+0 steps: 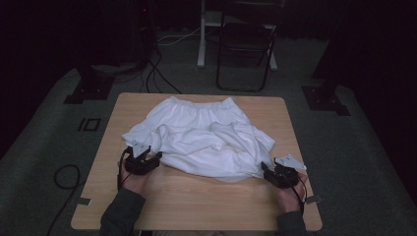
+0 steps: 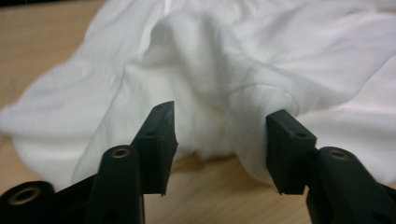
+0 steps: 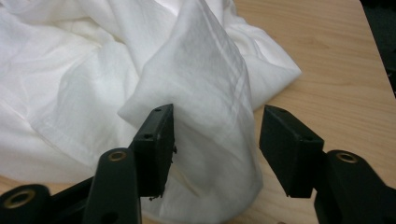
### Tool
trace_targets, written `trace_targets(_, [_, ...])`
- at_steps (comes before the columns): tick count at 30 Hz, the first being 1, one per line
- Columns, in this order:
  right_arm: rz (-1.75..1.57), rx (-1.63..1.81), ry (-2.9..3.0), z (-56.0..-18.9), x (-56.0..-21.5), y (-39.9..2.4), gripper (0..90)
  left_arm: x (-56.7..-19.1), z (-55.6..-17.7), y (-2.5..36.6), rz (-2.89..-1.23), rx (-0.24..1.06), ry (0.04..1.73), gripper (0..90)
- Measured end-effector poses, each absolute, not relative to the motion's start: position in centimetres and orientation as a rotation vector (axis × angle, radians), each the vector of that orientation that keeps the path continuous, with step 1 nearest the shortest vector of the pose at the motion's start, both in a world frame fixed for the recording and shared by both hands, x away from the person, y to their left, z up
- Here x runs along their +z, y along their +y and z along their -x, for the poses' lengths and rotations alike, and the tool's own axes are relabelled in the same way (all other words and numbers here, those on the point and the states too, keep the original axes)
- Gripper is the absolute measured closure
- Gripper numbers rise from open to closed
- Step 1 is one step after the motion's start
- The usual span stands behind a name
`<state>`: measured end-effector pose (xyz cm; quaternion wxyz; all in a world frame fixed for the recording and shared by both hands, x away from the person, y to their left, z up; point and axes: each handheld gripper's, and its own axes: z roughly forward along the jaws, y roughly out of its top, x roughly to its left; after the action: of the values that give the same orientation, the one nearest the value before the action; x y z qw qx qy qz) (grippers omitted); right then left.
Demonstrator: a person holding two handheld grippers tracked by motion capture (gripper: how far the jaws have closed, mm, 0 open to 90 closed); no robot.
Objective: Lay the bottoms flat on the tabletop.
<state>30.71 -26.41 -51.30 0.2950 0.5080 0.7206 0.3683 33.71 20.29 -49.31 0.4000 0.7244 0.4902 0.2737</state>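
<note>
Closest to me, both my claws sit at the near edge of the wooden tabletop (image 1: 196,201), which carries a crumpled pair of white shorts (image 1: 201,140) whose elastic waistband lies toward the far edge and whose rumpled legs spill toward me. At the near left, my left gripper (image 2: 219,135) is spread wide, a bunched fold of the cloth sitting between its jaws and brushing the right one. At the near right, my right gripper (image 3: 215,140) is likewise spread apart, with a raised, hemmed corner of the shorts standing between its jaws, unclamped.
</note>
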Motion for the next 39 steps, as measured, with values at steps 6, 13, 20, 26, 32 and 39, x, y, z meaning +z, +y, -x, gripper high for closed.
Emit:
trace_targets(6, [-1.325, 0.975, 1.923, -31.4, -51.3, -26.1, 43.7, -48.0, -34.8, 18.1, -1.859, 0.704, 1.179, 46.5])
trace_targets(13, [-1.335, 0.967, 1.928, -31.9, -51.7, -26.0, 43.6, -46.9, -35.3, 16.1, -1.856, 0.692, 1.110, 45.6])
trace_targets(20, [-1.341, 0.969, 1.929, -31.9, -51.9, -26.0, 43.5, -47.5, -36.9, 12.6, -1.969, 0.628, 1.038, 43.2])
trace_targets(26, [-1.362, 0.965, 1.932, -32.0, -52.3, -26.2, 43.3, -48.6, -38.3, 9.9, -2.045, 0.583, 0.995, 38.8])
trace_targets(32, [-1.365, 0.964, 1.932, -32.0, -52.4, -26.3, 43.3, -49.9, -39.6, 6.8, -2.128, 0.554, 0.945, 34.4])
trace_targets(39, [-1.382, 0.958, 1.940, -32.0, -52.8, -26.5, 44.8, -50.7, -40.3, 5.7, -2.162, 0.530, 0.997, 78.5])
